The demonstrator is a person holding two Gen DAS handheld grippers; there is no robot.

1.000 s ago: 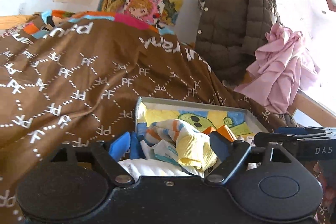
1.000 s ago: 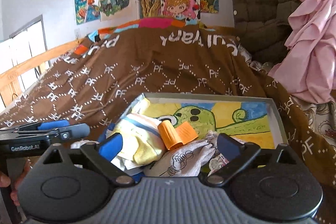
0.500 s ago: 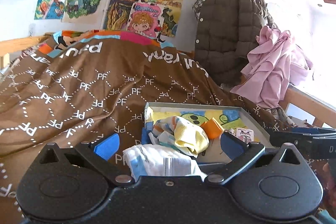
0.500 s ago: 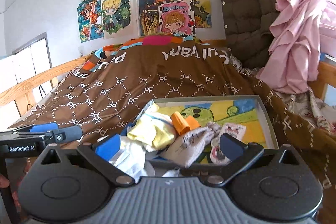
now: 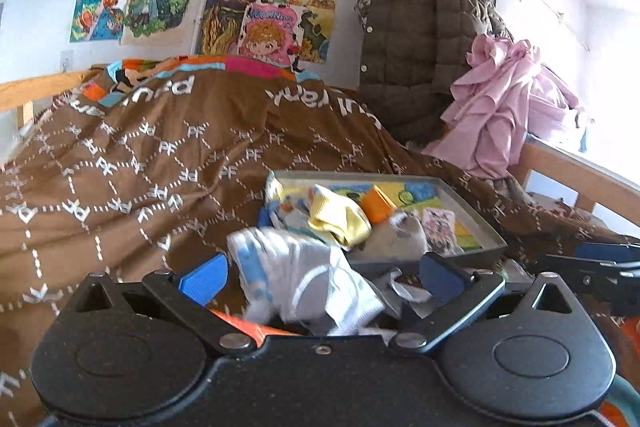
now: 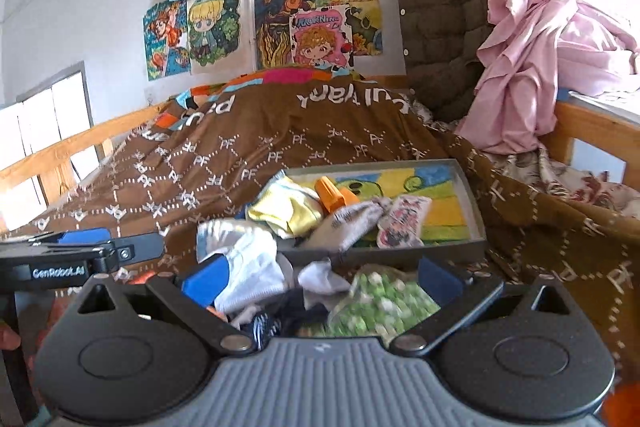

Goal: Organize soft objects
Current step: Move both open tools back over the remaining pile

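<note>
**Desk:** What is happening here, left to right?

**Stringer:** The left gripper [image 5: 322, 273] is hanging over a white-and-blue sock [image 5: 298, 277] with its blue pads wide apart — the sock is lying loose between them, blurred, not pinched. Just beyond, a shallow cartoon-printed tray [image 5: 476, 250] is sitting on the brown bedspread [image 5: 132, 179], holding a yellow sock [image 5: 338, 219], an orange sock [image 5: 378, 207], a grey sock [image 5: 394, 237] and a patterned pink one [image 5: 439, 230].

**Desk:** And the other side?

**Stringer:** The right gripper [image 6: 322, 277] is also standing open, above a heap in front of the tray — white fabric [image 6: 250, 269], something green and speckled [image 6: 380, 301], both blurred.

**Desk:** Which step?

**Stringer:** Picking, I judge. The next move is calling for the left pads closing on the white-and-blue sock, then carrying it to the tray.

**Desk:** Any legible writing?

**Stringer:** "GenRobot.AI" on the left gripper's body in the right view, "PF" repeating across the bedspread. A poster [image 6: 322, 37] is showing a title — too unclear to read.
</note>
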